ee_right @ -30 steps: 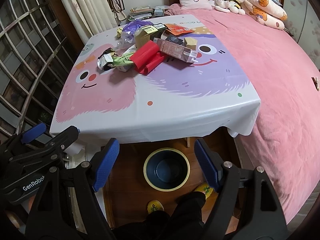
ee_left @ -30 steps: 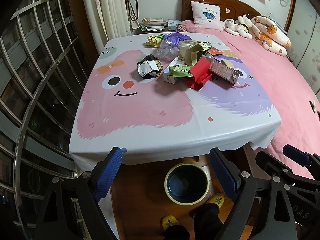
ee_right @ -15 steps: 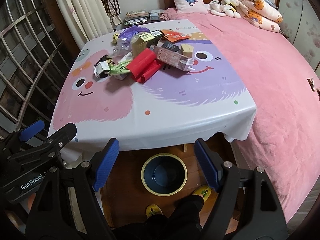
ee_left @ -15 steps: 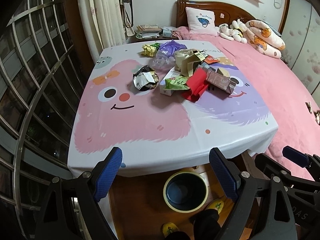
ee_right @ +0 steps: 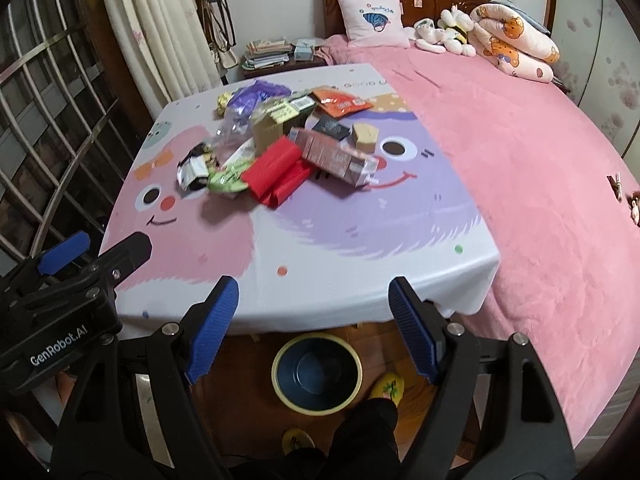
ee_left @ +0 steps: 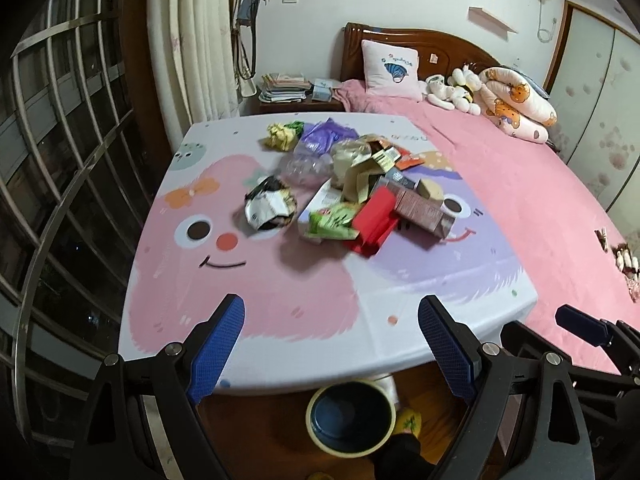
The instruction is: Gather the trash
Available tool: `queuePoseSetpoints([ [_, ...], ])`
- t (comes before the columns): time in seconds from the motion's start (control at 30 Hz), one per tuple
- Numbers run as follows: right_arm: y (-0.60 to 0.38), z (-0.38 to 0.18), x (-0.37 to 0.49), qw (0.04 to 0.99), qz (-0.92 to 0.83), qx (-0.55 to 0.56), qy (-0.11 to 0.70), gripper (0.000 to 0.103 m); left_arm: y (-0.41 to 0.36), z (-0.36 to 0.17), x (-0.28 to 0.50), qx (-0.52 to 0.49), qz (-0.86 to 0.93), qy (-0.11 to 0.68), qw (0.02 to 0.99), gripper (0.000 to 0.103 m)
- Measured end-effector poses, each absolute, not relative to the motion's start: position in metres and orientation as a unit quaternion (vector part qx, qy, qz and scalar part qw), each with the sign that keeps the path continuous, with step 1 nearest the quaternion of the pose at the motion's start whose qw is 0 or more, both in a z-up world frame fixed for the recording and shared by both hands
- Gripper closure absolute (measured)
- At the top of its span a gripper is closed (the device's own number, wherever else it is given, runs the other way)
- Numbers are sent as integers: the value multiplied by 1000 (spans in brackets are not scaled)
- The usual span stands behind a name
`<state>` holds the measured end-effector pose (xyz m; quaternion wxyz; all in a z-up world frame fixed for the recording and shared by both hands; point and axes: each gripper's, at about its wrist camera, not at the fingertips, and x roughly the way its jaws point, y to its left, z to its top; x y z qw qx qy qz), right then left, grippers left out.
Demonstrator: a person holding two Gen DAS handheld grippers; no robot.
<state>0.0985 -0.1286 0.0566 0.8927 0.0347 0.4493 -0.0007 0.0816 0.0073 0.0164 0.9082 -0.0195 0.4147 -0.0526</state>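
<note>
Both views now higher over the table's near edge (ee_left: 320, 376): left hand-held gripper (ee_left: 331, 342) and right hand-held gripper (ee_right: 314, 322) wide open, empty.

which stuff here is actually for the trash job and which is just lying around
For the job:
- trash pile on the table
- red wrapper
- crumpled foil packet
- bin on the floor
- left gripper and right gripper, both open

Just lying about:
- pillow
- stuffed toys
- stacked books

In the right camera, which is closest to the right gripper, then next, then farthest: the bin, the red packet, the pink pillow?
From the right gripper:
1. Bin, on the floor just below.
2. Red packet, mid-table in the pile.
3. Pink pillow, against the headboard.
</note>
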Motion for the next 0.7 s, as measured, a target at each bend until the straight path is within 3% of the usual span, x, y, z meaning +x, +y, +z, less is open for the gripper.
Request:
queuePoseSetpoints([
  [0.43, -185, 45, 233, 873, 75, 42, 480, 27, -29, 9, 191, -27, -8, 457, 889, 13],
  [0.7, -214, 4, 323, 839, 145, -11, 525, 27, -44, -27, 261, -34, -10, 518, 855, 31],
])
